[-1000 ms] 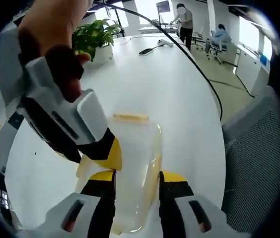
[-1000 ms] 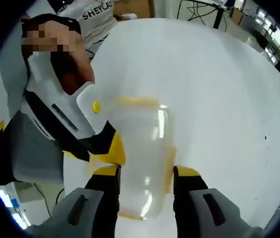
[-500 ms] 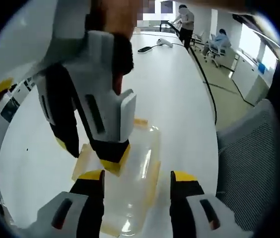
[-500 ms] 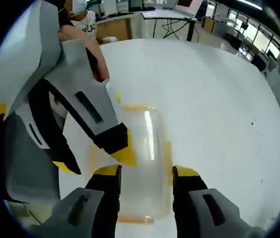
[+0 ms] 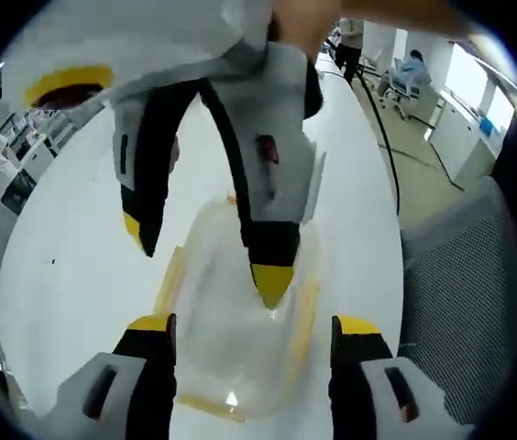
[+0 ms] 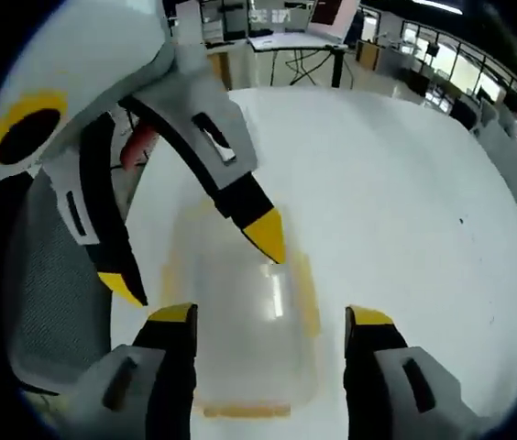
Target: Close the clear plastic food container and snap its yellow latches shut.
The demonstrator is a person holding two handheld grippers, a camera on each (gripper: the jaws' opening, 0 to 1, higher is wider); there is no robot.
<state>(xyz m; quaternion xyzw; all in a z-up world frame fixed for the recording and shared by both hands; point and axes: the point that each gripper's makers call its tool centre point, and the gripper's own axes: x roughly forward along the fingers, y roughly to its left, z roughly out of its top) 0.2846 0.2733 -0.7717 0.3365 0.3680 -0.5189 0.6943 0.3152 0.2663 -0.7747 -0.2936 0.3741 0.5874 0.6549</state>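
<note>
The clear plastic food container (image 5: 240,321) lies on the white worktop (image 5: 75,275) between the spread jaws of the left tongs (image 5: 254,325) and, seen from the other end, between those of the right tongs (image 6: 272,316); both pairs stand wide open and hold nothing. It looks light, thin-walled and slick, likely to skid or flex under a push, so it is best steadied by its stiffer rim while each yellow latch (image 6: 306,293) is pressed down. The opposite tongs cover much of the lid, and the clear plastic blurs its edges, so whether any latch is snapped home is hard to tell.
</note>
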